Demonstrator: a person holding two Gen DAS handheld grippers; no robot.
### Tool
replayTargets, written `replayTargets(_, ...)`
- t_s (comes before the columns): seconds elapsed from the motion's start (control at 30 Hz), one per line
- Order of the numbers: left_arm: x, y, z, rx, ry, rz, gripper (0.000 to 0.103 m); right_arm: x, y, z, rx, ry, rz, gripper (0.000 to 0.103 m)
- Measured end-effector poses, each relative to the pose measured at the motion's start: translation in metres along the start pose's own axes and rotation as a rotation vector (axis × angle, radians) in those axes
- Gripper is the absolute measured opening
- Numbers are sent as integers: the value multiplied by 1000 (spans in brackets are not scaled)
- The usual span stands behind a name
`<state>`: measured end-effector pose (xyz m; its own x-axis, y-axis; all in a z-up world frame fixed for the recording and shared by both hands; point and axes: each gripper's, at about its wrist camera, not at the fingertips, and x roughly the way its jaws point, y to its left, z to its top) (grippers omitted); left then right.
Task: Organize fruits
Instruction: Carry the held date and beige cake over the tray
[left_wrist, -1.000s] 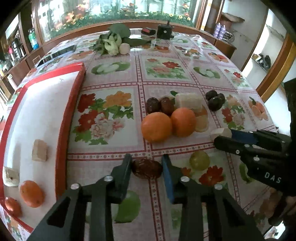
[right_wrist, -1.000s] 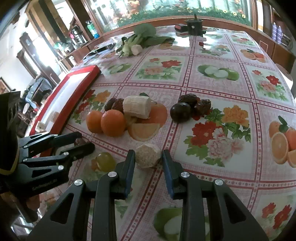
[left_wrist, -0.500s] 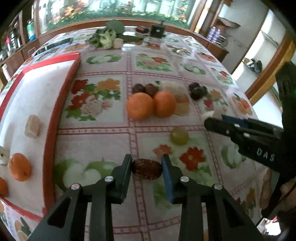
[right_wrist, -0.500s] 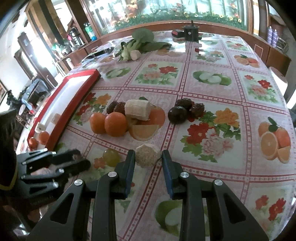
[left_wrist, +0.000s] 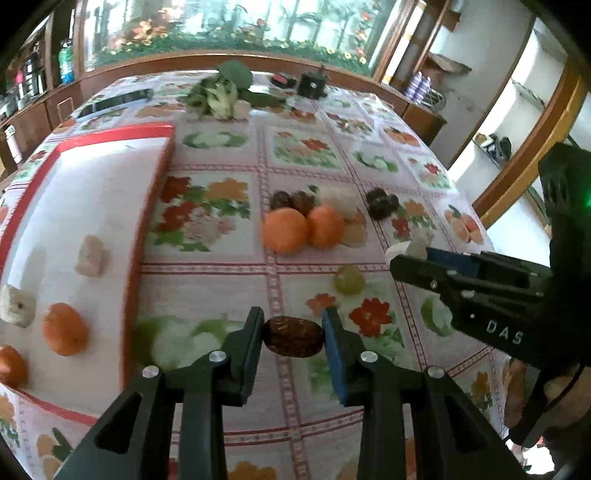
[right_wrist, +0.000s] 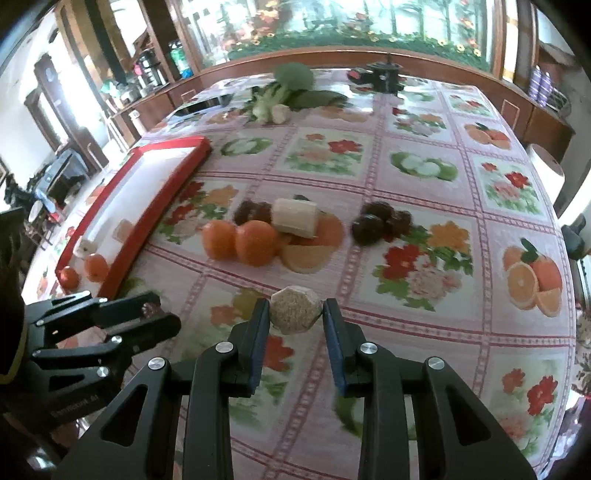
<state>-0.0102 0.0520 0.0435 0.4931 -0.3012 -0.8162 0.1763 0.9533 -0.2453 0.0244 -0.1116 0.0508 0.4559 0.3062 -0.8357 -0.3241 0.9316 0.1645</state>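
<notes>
My left gripper (left_wrist: 292, 336) is shut on a brown date (left_wrist: 292, 336), held above the tablecloth beside the red-rimmed white tray (left_wrist: 147, 218). The tray holds an orange (left_wrist: 64, 328), a second orange fruit (left_wrist: 11, 365) and two pale fruit pieces (left_wrist: 90, 255). My right gripper (right_wrist: 294, 310) is shut on a pale beige fruit chunk (right_wrist: 294, 309) above the cloth. In the left wrist view the right gripper (left_wrist: 410, 254) shows at the right with that chunk. Two oranges (right_wrist: 240, 240), a banana piece (right_wrist: 295, 218), dark dates (right_wrist: 380, 221) and a green grape (left_wrist: 349, 281) lie on the table.
A flowered tablecloth (right_wrist: 424, 295) covers the table. Leafy greens (right_wrist: 291, 88) and a small black device (right_wrist: 384, 75) sit at the far end. Wooden counters and shelves surround the table. My left gripper (right_wrist: 147, 314) appears low at the left in the right wrist view.
Both grippers have lifted off the table with their fruit and drawn back, so the table looks smaller. The left one has swung toward the tray, which shows more of its contents.
</notes>
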Motion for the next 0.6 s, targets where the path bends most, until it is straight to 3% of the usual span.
replayTargets(0.27,-28,41,-1,-61,-47,38,35,11,52,19,-84,2,44,29)
replayTargets(0.6,-55,120,1,-175,-90,137,35,38,125,53,-169,12,123,28)
